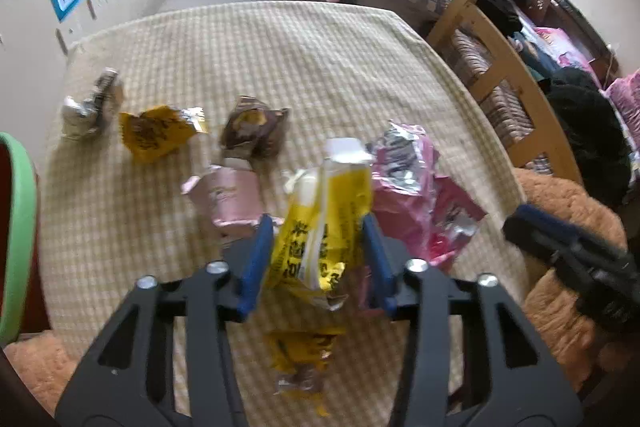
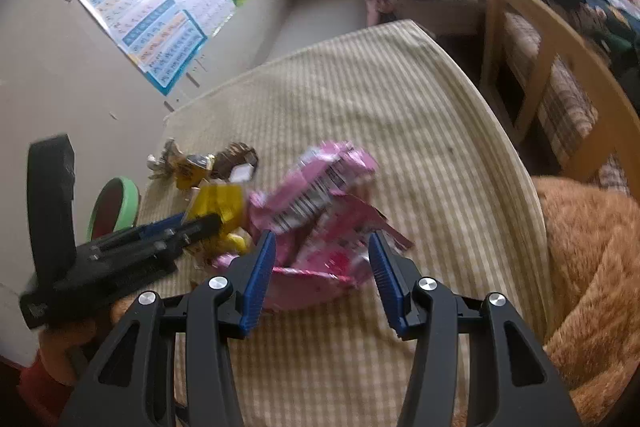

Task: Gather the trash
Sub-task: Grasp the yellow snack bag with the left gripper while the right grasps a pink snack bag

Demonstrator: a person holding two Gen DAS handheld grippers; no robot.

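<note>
Blue-padded fingers of the left gripper (image 1: 318, 247) stand on either side of a crumpled yellow wrapper (image 1: 320, 227) printed with black characters, narrowed onto it so that both pads press its sides; the wrapper sticks up between them, white at its torn top. Right gripper (image 2: 322, 267) fingers stand moderately apart around the near edge of a crumpled pink wrapper (image 2: 320, 211) with a barcode panel; the left pad lies against the foil, while a gap shows at the right pad, so I read it as not clamped.

All the trash lies on a bed cover (image 1: 280, 59) of pale yellow-and-cream check. From the left wrist view, a pale pink carton (image 1: 230, 199) sits just left of the yellow wrapper, a brown wrapper (image 1: 254, 129) lies beyond it, another yellow wrapper (image 1: 154, 133) is further left, and a silvery wrapper (image 1: 90, 107) lies nearest the cover's left edge. One more yellow-brown scrap (image 1: 304, 359) shows below the gripper, blurred. A green-rimmed bin (image 1: 16, 227) stands at the left edge of the bed, well apart from both grippers. An orange fleece blanket (image 2: 592, 267) lies along the right side. Posters (image 2: 168, 15) hang on the wall, and a wooden chair (image 2: 552, 67) stands beyond the bed's right edge.
</note>
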